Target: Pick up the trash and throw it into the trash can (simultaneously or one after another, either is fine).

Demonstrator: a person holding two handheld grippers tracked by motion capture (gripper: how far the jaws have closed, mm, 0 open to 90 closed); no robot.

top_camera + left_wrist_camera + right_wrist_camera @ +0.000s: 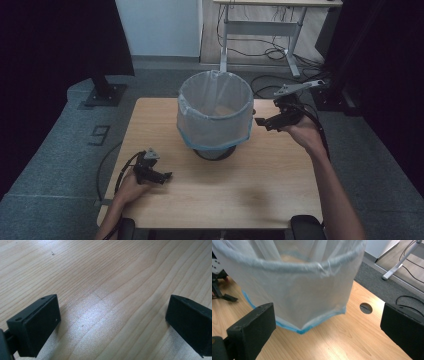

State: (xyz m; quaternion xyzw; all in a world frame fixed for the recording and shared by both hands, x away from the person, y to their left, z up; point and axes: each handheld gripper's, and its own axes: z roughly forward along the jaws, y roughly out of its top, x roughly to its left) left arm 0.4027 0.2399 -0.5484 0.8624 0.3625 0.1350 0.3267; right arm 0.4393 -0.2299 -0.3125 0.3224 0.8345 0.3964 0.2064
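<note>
Bin (215, 112): liner bag (294, 297) covers the wall all round, so the material beneath cannot be told; base mostly hidden under the bag's hem in the high view. Right gripper view: bin rim cut off by the top edge. Worktop (225, 190): near edge cut off at the bottom of the high view.

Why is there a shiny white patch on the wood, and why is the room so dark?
Left gripper view: light glares off the table between the open left claw. High view: dim, black at both sides. Right gripper view: bright; the bin bag looks hazy.
</note>
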